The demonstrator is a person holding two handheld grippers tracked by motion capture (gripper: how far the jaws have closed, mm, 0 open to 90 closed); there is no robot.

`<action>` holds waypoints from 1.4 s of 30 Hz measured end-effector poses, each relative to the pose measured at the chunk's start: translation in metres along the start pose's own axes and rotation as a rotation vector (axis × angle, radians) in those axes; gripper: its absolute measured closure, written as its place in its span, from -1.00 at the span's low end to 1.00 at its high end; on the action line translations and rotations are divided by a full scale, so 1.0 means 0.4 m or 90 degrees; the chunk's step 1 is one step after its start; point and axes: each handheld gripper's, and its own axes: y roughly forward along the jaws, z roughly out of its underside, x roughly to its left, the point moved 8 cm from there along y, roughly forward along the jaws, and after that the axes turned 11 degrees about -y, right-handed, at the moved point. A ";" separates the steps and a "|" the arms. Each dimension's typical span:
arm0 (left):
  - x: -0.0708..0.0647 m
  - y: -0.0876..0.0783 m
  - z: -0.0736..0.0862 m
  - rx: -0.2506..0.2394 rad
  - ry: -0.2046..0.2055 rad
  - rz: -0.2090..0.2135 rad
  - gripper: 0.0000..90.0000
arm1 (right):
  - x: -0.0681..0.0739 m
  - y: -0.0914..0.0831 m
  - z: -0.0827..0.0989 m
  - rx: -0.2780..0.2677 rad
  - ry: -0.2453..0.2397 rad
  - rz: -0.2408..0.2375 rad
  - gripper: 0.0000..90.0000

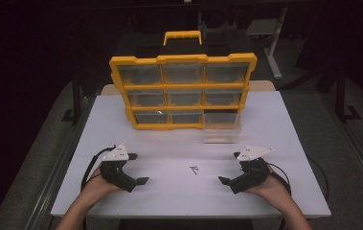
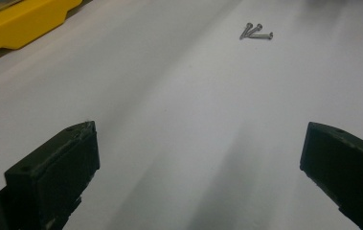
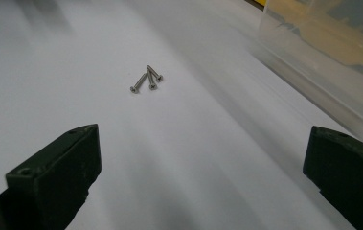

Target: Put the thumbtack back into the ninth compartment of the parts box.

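Three small metal screws [image 1: 194, 169] lie in a loose bunch on the white table [image 1: 275, 124], between my two grippers. To their left, my left gripper [image 1: 137, 168] rests low on the table, its jaws wide open and empty. My right gripper [image 1: 230, 167] mirrors it on the other side, also open and empty. In the left gripper view the screws [image 2: 255, 32] lie far ahead, right of the left gripper [image 2: 199, 134]. Seen from the right gripper [image 3: 203, 134], the screws [image 3: 148, 79] lie ahead, slightly left, beside a clear plastic drawer [image 3: 323, 52].
A yellow organiser case [image 1: 183, 91] with a handle stands upright at the back middle of the table, holding several clear drawers. One clear drawer [image 1: 221, 132] is pulled out and sits on the table at the case's lower right. A corner of the case [image 2: 21, 24] appears at far left.
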 end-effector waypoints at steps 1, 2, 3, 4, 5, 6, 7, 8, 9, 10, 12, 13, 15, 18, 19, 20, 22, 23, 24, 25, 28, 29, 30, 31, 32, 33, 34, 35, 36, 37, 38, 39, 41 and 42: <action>0.001 0.000 0.001 0.000 0.001 -0.001 -1.00 | 0.000 0.000 0.000 0.000 0.000 0.000 -1.00; 0.001 -0.001 0.002 0.000 -0.001 0.000 -1.00 | 0.000 -0.001 -0.001 -0.002 0.000 0.000 -1.00; 0.001 -0.001 0.002 0.000 -0.001 0.000 -1.00 | 0.000 -0.001 -0.001 -0.002 0.000 0.000 -1.00; 0.000 -0.002 0.004 0.001 -0.002 0.000 -1.00 | 0.001 -0.001 -0.004 -0.003 0.000 0.000 -1.00; 0.000 -0.002 0.004 0.001 -0.002 0.000 -1.00 | 0.001 -0.001 -0.004 -0.003 0.000 0.000 -1.00; -0.001 -0.003 0.005 0.000 -0.003 0.000 -1.00 | 0.003 0.001 -0.007 -0.003 0.000 -0.003 -1.00; -0.001 -0.003 0.005 0.000 -0.004 0.000 -1.00 | 0.003 0.001 -0.007 -0.003 0.000 -0.003 -1.00; -0.002 -0.003 0.007 0.002 -0.003 0.002 -1.00 | 0.003 0.002 -0.008 -0.003 -0.001 -0.004 -1.00; -0.003 -0.003 0.008 0.002 -0.001 0.001 -1.00 | 0.004 0.004 -0.009 -0.002 -0.001 -0.004 -1.00; -0.004 -0.003 0.009 0.002 -0.002 0.002 -1.00 | 0.005 0.006 -0.011 -0.001 0.001 -0.006 -1.00; -0.006 -0.004 0.010 0.003 -0.002 0.004 -1.00 | 0.007 0.009 -0.014 -0.002 0.000 -0.005 -1.00; -0.006 -0.004 0.010 0.003 -0.002 0.005 -1.00 | 0.007 0.010 -0.018 -0.003 0.000 -0.005 -1.00; -0.006 -0.005 0.009 0.001 -0.003 0.006 -1.00 | 0.006 0.011 -0.024 -0.007 0.004 -0.006 -1.00; -0.006 -0.005 0.006 0.000 -0.005 0.007 -1.00 | 0.002 0.016 -0.030 -0.007 0.006 -0.009 -1.00; -0.006 -0.006 0.005 -0.002 -0.004 0.007 -1.00 | 0.002 0.017 -0.033 -0.009 0.010 -0.010 -1.00; -0.007 -0.007 0.005 -0.003 -0.005 0.009 -1.00 | 0.001 0.018 -0.035 -0.010 0.013 -0.011 -1.00; -0.006 -0.007 0.006 -0.002 -0.006 0.009 -1.00 | 0.000 0.022 -0.039 -0.008 0.010 -0.013 -1.00; -0.006 -0.007 0.006 -0.002 -0.006 0.009 -1.00 | 0.000 0.022 -0.039 -0.008 0.010 -0.013 -1.00; -0.004 -0.008 0.007 -0.001 -0.009 0.009 -1.00 | -0.001 0.030 -0.045 -0.005 0.008 -0.015 -1.00; -0.004 -0.008 0.007 -0.001 -0.009 0.009 -1.00 | -0.001 0.030 -0.045 -0.005 0.008 -0.015 -1.00; -0.003 -0.007 0.006 0.000 -0.008 0.010 -1.00 | -0.002 0.037 -0.052 -0.004 0.008 -0.018 -1.00; -0.003 -0.007 0.006 0.000 -0.008 0.010 -1.00 | -0.002 0.037 -0.052 -0.004 0.008 -0.018 -1.00; -0.004 -0.005 0.005 0.000 -0.005 0.011 -1.00 | -0.002 0.040 -0.053 -0.001 0.009 -0.020 -1.00; -0.004 -0.005 0.005 0.000 -0.005 0.011 -1.00 | -0.002 0.040 -0.053 -0.001 0.009 -0.020 -1.00; -0.005 -0.004 0.004 0.000 -0.004 0.012 -1.00 | -0.002 0.040 -0.054 0.001 0.008 -0.020 -1.00; -0.006 -0.003 0.003 0.000 -0.004 0.011 -1.00 | -0.002 0.041 -0.055 0.002 0.008 -0.020 -1.00; -0.007 -0.002 0.002 -0.001 -0.003 0.013 -1.00 | -0.002 0.042 -0.059 0.002 0.009 -0.023 -1.00; -0.007 -0.002 0.002 -0.001 -0.003 0.013 -1.00 | -0.002 0.042 -0.060 0.002 0.011 -0.025 -1.00; -0.008 -0.002 0.001 -0.003 -0.002 0.013 -1.00 | -0.003 0.044 -0.061 0.003 0.009 -0.025 -1.00; -0.008 -0.002 0.001 -0.003 -0.002 0.013 -1.00 | -0.003 0.044 -0.061 0.003 0.009 -0.025 -1.00; -0.008 -0.002 0.001 -0.003 -0.002 0.013 -1.00 | -0.002 0.045 -0.062 0.006 0.010 -0.025 -1.00; -0.008 -0.002 0.001 -0.003 -0.002 0.013 -1.00 | -0.002 0.046 -0.062 0.007 0.010 -0.026 -1.00; -0.009 -0.002 0.002 -0.003 -0.001 0.013 -1.00 | -0.001 0.050 -0.065 0.008 0.004 -0.028 -1.00; -0.008 -0.003 0.002 -0.003 -0.001 0.013 -1.00 | 0.002 0.054 -0.069 0.010 0.002 -0.031 -1.00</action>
